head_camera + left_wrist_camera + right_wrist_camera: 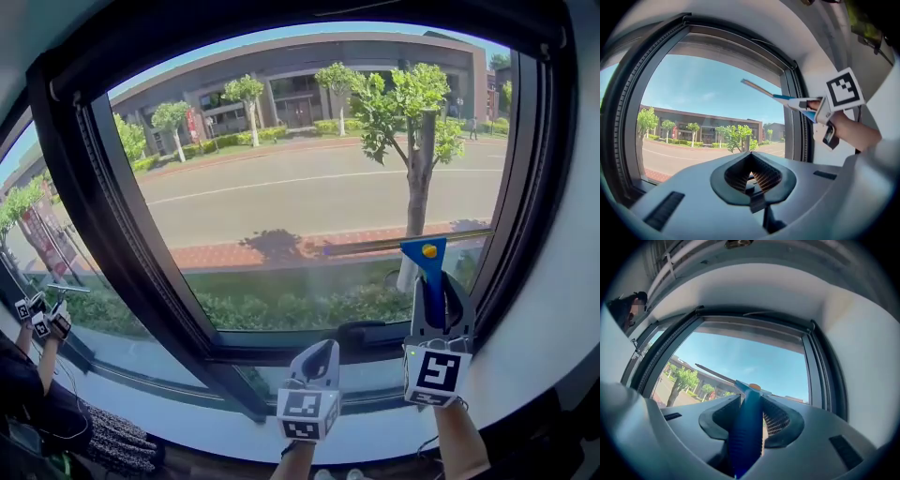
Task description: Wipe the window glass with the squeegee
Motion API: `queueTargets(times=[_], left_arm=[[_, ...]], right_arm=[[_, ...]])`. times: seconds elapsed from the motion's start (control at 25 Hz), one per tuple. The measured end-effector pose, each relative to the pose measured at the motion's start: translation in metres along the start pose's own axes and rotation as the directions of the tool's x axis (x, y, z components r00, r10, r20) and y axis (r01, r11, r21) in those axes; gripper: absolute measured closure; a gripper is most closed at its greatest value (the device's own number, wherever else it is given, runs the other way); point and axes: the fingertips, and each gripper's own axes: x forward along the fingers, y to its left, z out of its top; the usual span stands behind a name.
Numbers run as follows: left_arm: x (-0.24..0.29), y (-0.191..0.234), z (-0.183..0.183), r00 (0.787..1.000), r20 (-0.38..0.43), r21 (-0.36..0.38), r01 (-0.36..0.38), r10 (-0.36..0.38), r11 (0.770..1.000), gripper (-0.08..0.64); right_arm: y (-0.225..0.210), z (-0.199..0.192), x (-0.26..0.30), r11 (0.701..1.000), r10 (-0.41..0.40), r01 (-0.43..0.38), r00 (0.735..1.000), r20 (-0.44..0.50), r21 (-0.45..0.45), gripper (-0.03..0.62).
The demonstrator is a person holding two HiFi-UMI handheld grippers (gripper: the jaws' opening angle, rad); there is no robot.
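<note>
Head view: the right gripper holds the blue squeegee upright, its blade lying across the lower window glass. The left gripper is beside it, lower down. Left gripper view: jaws pressed together, nothing between them. Right gripper view: jaws pinch the squeegee's handle.

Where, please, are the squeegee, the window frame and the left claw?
Squeegee [432,286]: head view, on its blue handle.
Window frame [131,234]: head view, on its left side.
Left claw [751,158]: left gripper view, where its tips meet.
</note>
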Motion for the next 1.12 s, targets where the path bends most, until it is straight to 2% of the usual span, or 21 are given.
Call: queueTargets(times=[0.12,0.2,0.36,0.52,0.72,0.96,1.12], left_arm=[[-0.011,0.007,0.007,1.000,0.021,-0.009,-0.013,0.013,1.000,0.558],[-0.016,0.013,0.015,0.999,0.040,-0.002,-0.021,0.021,1.000,0.558],[-0.019,0.029,0.027,0.996,0.084,0.000,-0.014,0.014,1.000,0.558],[-0.024,0.048,0.032,0.997,0.072,0.036,0.028,-0.030,0.999,0.558],[-0.029,0.076,0.040,0.995,0.073,0.065,0.068,-0.073,0.996,0.557],[-0.032,0.086,0.044,0.985,0.076,0.102,0.146,-0.154,0.984,0.557],[-0.032,0.091,0.045,0.980,0.087,0.086,0.170,-0.178,0.982,0.558]], right_arm=[[-0.002,0.064,0.014,1.000,-0.016,0.016,0.989,0.147,0.000,0.443],[-0.003,0.098,0.026,1.000,-0.023,0.025,0.977,0.212,-0.003,0.443],[0.006,0.143,0.053,0.998,-0.061,0.062,0.958,0.279,0.003,0.443],[0.026,0.181,0.076,0.994,-0.105,0.111,0.939,0.327,0.001,0.443],[0.049,0.223,0.103,0.986,-0.132,0.158,0.923,0.361,-0.043,0.443],[0.055,0.247,0.134,0.974,-0.185,0.217,0.925,0.332,-0.061,0.443],[0.059,0.254,0.149,0.969,-0.191,0.230,0.930,0.313,-0.092,0.443]])
